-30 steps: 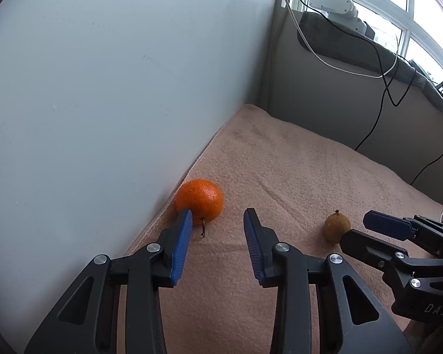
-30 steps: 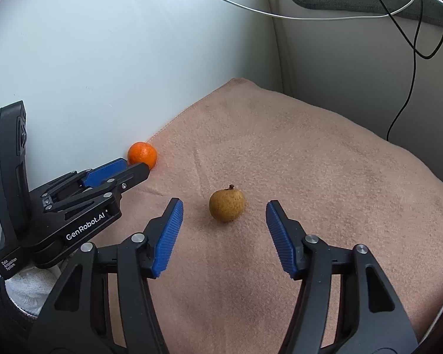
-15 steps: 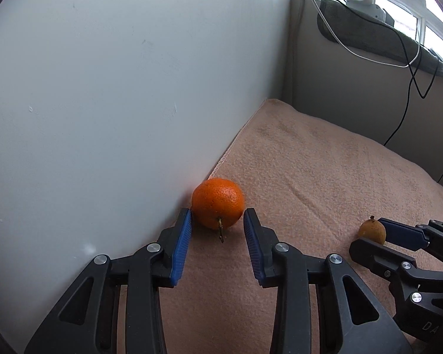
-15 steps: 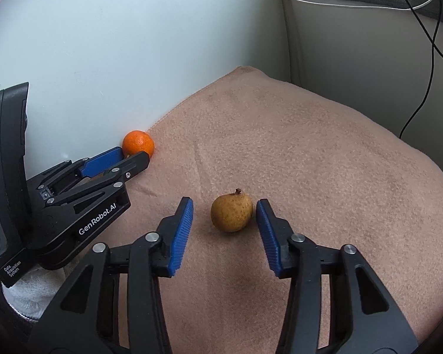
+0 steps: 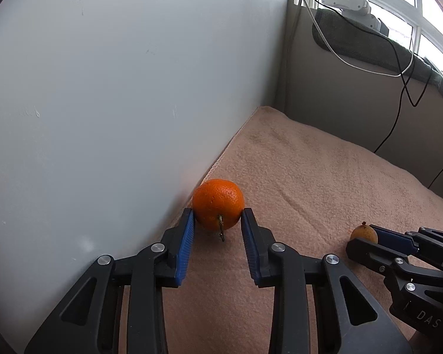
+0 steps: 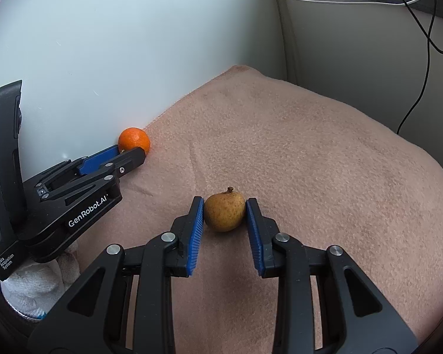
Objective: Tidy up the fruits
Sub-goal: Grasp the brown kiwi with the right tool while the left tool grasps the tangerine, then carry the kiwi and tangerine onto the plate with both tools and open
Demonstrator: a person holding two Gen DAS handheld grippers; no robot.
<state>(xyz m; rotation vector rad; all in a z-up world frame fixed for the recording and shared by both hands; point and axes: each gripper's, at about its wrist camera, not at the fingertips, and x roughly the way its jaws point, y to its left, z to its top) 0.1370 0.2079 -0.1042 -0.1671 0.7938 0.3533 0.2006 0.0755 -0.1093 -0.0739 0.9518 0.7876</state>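
Observation:
An orange with a short stem lies on the pink towel right against the white wall. My left gripper has its blue pads on both sides of the orange, touching it. The orange also shows in the right wrist view. A small brown-yellow pear lies mid-towel. My right gripper has its pads pressed on both sides of the pear. The pear shows small in the left wrist view, between the right gripper's fingers.
The white wall runs close along the left. A beige wall stands at the back with black and white cables hanging down it. A white cloth lies under the left gripper.
Both grippers moved forward and closed: the left around the orange by the wall, the right from wide open onto the pear.

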